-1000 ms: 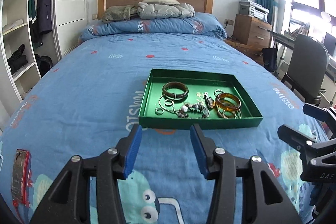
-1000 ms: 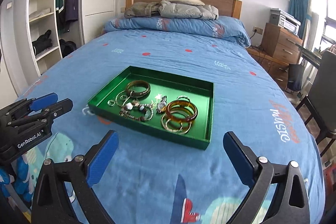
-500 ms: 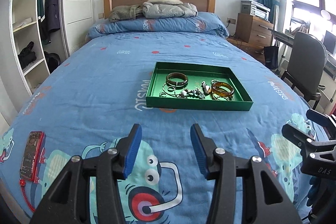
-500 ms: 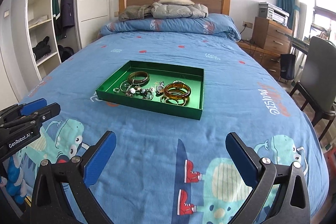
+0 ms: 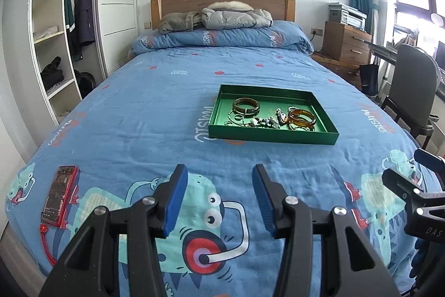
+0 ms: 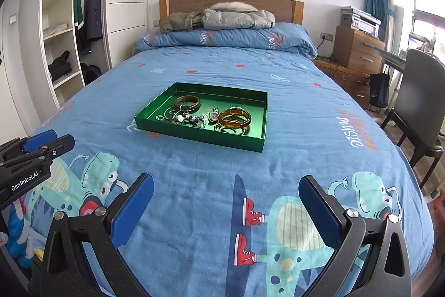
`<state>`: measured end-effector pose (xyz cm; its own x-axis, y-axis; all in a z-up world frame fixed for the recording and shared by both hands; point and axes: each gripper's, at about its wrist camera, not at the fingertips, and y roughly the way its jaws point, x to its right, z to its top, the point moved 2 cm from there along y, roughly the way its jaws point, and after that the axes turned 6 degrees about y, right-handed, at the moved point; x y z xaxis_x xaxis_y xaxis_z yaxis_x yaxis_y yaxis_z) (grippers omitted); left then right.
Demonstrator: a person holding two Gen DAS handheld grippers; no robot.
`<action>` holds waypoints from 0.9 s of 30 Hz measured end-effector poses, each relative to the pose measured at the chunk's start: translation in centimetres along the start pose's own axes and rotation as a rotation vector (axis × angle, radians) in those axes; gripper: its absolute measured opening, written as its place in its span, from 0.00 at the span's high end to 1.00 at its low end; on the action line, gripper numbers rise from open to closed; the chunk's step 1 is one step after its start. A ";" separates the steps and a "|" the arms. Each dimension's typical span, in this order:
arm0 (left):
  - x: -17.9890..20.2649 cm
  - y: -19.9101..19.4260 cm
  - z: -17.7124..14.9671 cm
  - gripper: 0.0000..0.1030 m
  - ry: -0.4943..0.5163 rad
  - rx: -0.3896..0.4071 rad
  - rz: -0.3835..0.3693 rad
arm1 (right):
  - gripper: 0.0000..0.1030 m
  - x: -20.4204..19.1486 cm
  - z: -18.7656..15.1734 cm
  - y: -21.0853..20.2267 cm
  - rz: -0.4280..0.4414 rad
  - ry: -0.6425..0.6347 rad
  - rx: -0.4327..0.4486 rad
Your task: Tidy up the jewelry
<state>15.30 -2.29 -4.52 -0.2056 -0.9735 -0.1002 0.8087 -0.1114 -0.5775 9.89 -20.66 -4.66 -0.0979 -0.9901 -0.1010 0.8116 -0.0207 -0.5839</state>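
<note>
A green tray sits on the blue bed, right of its middle and well back from the foot edge. In it lie a dark bangle, an amber bangle and a tangle of what look like chains and rings. The left gripper hangs empty, jaws moderately apart; the right gripper is spread wide, also empty. A red phone rests near the bed's left foot corner.

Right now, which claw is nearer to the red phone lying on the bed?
Left. The left claw hovers just right of the red phone; the right claw is farther away, beyond the left one.
</note>
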 end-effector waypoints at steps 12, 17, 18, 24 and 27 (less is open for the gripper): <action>0.5 -3.3 0.1 0.54 -0.016 0.039 0.052 | 0.00 0.8 -1.2 -2.0 0.014 0.013 0.040; 1.0 -4.0 0.3 0.54 -0.011 0.047 0.057 | 0.00 1.6 -1.4 -2.4 0.024 0.027 0.048; 1.1 -4.0 0.3 0.54 -0.008 0.048 0.058 | 0.00 1.7 -1.4 -2.4 0.025 0.028 0.049; 1.7 -4.1 0.3 0.54 0.008 0.048 0.062 | 0.00 2.8 -1.1 -2.4 0.018 0.034 0.061; 1.9 -3.9 0.3 0.53 0.009 0.045 0.065 | 0.00 3.5 -0.9 -2.3 0.005 0.033 0.066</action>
<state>11.87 -3.73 -2.21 -0.1563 -0.9771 -0.1440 0.8444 -0.0565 -0.5328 7.17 -23.95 -4.41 -0.1119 -0.9850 -0.1314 0.8483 -0.0258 -0.5290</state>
